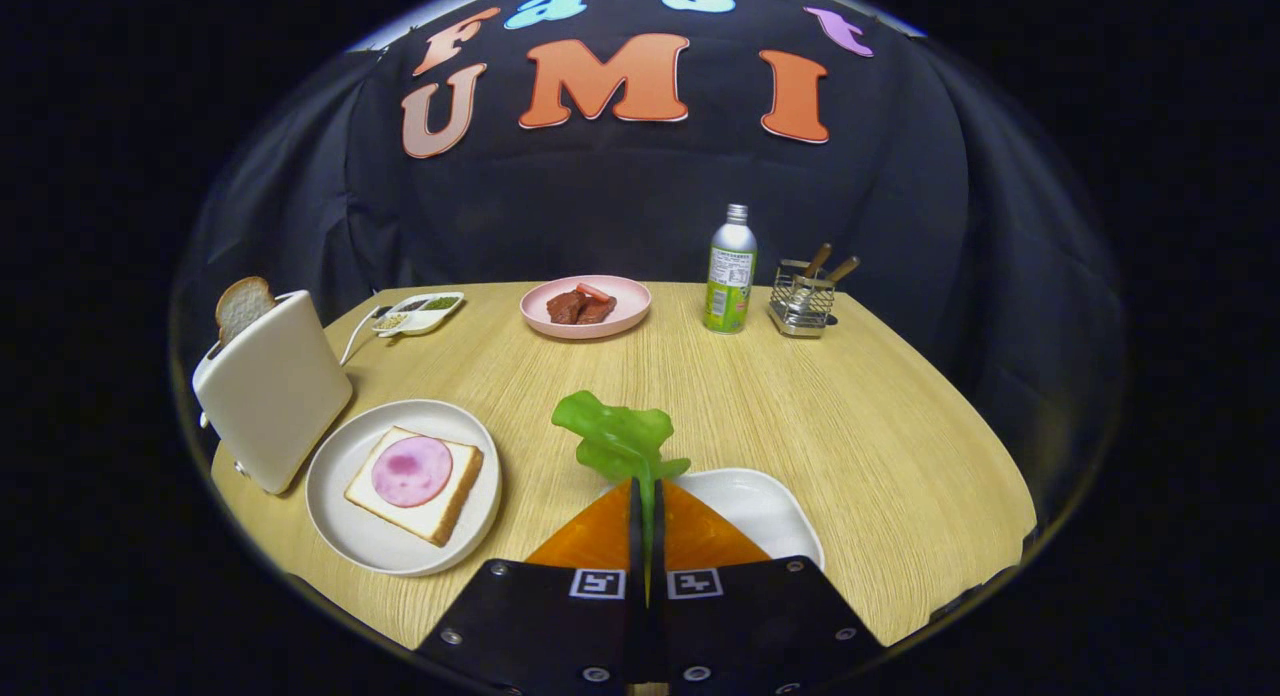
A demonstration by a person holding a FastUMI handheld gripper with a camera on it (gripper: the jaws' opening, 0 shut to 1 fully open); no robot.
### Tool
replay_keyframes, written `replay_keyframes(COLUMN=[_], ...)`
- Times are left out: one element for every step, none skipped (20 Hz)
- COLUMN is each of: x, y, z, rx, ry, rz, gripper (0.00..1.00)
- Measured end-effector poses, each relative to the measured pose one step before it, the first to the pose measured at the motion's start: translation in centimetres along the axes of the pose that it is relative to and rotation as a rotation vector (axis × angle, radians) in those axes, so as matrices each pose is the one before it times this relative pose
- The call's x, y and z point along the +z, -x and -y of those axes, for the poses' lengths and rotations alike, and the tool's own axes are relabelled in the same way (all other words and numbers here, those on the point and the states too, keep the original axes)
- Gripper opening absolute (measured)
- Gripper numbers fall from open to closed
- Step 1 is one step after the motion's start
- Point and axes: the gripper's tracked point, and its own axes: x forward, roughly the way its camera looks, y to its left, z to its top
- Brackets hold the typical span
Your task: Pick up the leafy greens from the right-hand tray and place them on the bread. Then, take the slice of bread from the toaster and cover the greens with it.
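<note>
My gripper [645, 496] is shut on the leafy greens [620, 438], whose stem is pinched between the orange fingers [590, 536] while the leaves stick up ahead of the tips. The greens hang above the white tray [770, 511] just beyond the fingers on the right. Left of the fingers, a slice of bread [425, 496] topped with a pink round of ham [412, 470] lies on a white plate [345, 526]. Further left stands a white toaster [272, 391] with a bread slice [243, 306] poking out of its top.
At the far side of the wooden table [880, 446] are a pink plate of meat pieces [585, 306], a green bottle [730, 271], a wire holder with wooden-handled utensils [803, 298] and a small white condiment dish [418, 313].
</note>
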Motion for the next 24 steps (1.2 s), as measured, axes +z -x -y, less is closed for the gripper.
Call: replay_keyframes(x=[0.272,0.215,0.239,0.185,0.118,0.115,0.103,0.140,0.075,0.072,0.064,0.000,0.044,0.108,0.044,0.072,0.040,-0.018,0.063,-0.148,-0.045,-0.083,-0.047,-0.003], y=[0.052,0.082,0.062,0.001,0.033,0.030,0.026,0.046,0.005,0.056,-0.077,-0.054,-0.060,-0.049,-0.004,-0.218,-0.199,-0.098,-0.136,-0.301,-0.153,-0.275,-0.208,-0.210], z=[-0.600,-0.636,-0.640,-0.616,-0.626,-0.631,-0.627,-0.672,-0.757,-0.709,-0.643,-0.693,-0.653,-0.573,-0.619,-0.762,-0.592,-0.505,-0.544,-0.543,-0.528,-0.612,-0.431,-0.518], rx=[0.00942,0.00864,0.00899,0.00910,0.00919,0.00811,0.00752,0.00774,0.01084,0.01232,0.01067,0.00917,0.00894,0.00727,0.00961,0.01322,0.00819,0.00730,0.00664,0.00778,0.00881,0.00843,0.00747,0.00771], ry=[0.00674,0.00468,0.00685,0.00621,0.00335,0.00610,0.00930,0.00518,0.00382,0.00244,0.00109,0.00331,0.00581,0.00446,0.00506,0.00571,0.00561,0.00841,0.00429,0.00291,0.00174,0.00311,0.00379,0.00262], rz=[0.00072,0.00423,0.00173,0.00151,0.00269,-0.00053,0.00345,0.00251,-0.00053,-0.00043,0.00116,-0.00224,-0.00029,0.00241,-0.00026,0.00048,-0.00130,-0.00333,0.00096,-0.00562,-0.00379,-0.00173,-0.00328,-0.00236], gripper=[0.01,0.01,0.01,0.01,0.01,0.01,0.01,0.01,0.01,0.01,0.01,0.01,0.01,0.01,0.01,0.01,0.01,0.01,0.01,0.01,0.01,0.01,0.01,0.01])
